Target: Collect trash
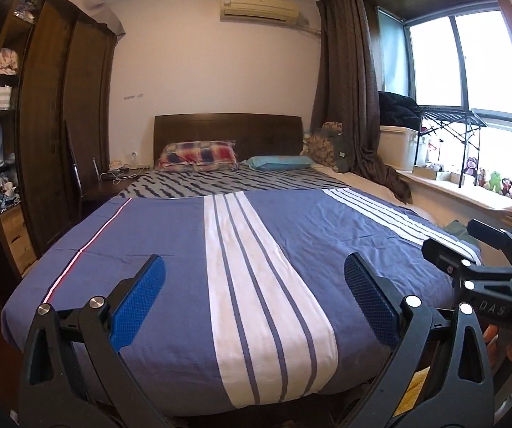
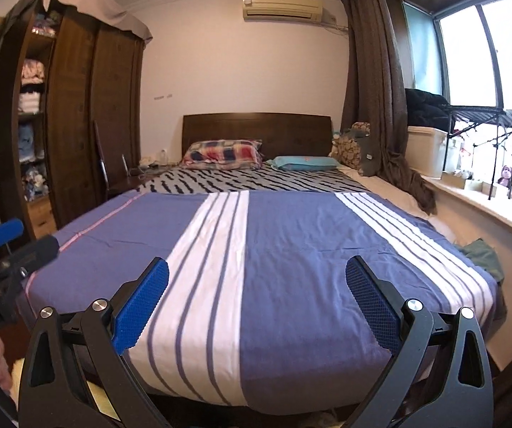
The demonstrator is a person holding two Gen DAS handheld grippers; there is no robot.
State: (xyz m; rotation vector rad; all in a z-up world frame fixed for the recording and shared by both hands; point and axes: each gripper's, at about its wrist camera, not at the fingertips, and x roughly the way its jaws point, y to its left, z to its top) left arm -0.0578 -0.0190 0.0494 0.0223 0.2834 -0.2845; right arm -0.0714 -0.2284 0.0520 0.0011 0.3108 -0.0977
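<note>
No trash shows clearly in either view, so the task's thing cannot yet be placed. The nearest candidate is a crumpled green item point(image 2: 482, 253) at the bed's right edge, about 3 o'clock in the right wrist view, though it may be cloth and not rubbish. Pale bits low on the floor at the foot of the bed, near 6 o'clock, are too blurred to name.

The left tool point(image 1: 254, 297) hangs over the foot of the bed with its blue pads spread wide and nothing between them. The right tool point(image 2: 257, 299) is the same: wide apart, empty, aimed up the bed toward the headboard point(image 2: 256, 130). Each tool shows in the other's view, at 3 o'clock from the left and 9 o'clock from the right, so they are held side by side.

The blue striped bedspread point(image 1: 170, 249) lies smooth and bare. Beyond it, at 12 o'clock, sit a plaid pillow point(image 1: 198, 155) and a teal pillow point(image 1: 279, 162). A wardrobe point(image 1: 66, 114) stands at 9 o'clock, and a windowsill point(image 1: 470, 192) with small toys at 3 o'clock.

This looks like the search step, with nothing gathered. The next move calls for scanning the bed edges, bedside and floor, then closing in on one piece.
</note>
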